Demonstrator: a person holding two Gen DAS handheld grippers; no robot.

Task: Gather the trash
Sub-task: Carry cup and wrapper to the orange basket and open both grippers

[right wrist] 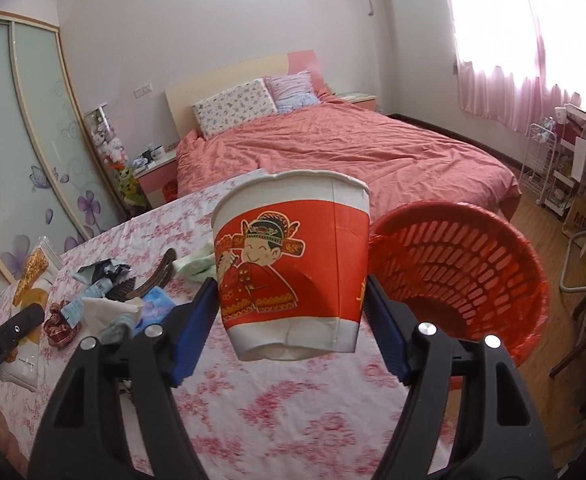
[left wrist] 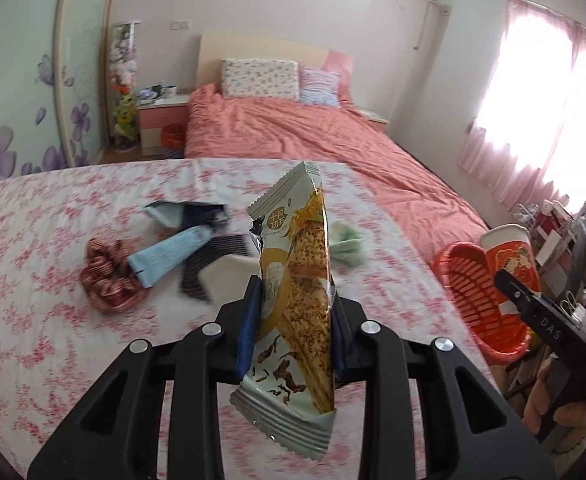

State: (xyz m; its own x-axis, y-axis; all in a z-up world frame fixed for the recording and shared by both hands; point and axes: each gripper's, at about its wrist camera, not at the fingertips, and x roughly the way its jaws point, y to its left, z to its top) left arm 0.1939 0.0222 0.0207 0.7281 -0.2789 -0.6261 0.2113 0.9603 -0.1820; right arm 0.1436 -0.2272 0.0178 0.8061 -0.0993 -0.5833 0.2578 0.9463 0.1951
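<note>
1. Paper cup [right wrist: 293, 268]: upright, mouth up, long axis near vertical, lifted off the counter [right wrist: 293, 412]. The right claw [right wrist: 291, 312] pinches it by the lower sides, 1 blue pad on each flank. The wall looks slightly dented near the base.
2. Key relation: the red basket [right wrist: 465, 264] sits just to the right of the cup and slightly beyond it, at the counter's right edge, opening tipped toward the camera. Cup rim and basket rim look nearly touching in this view. The right claw is the nearer of the 2 to the basket.
3. Judgement: the coming move is a short shift right, then release over the basket mouth.
4. Snack wrapper [left wrist: 297, 292]: pinched at mid-length by the left claw [left wrist: 295, 320], long axis running top to bottom in this view, torn upper end leaning away and slightly left.
5. From the left wrist view the basket lies well to the right, past the cup.
6. On the counter near the wrapper: scrunchie [left wrist: 107, 276], pale blue tube [left wrist: 169, 256], crumpled green tissue [left wrist: 347, 242].
</note>
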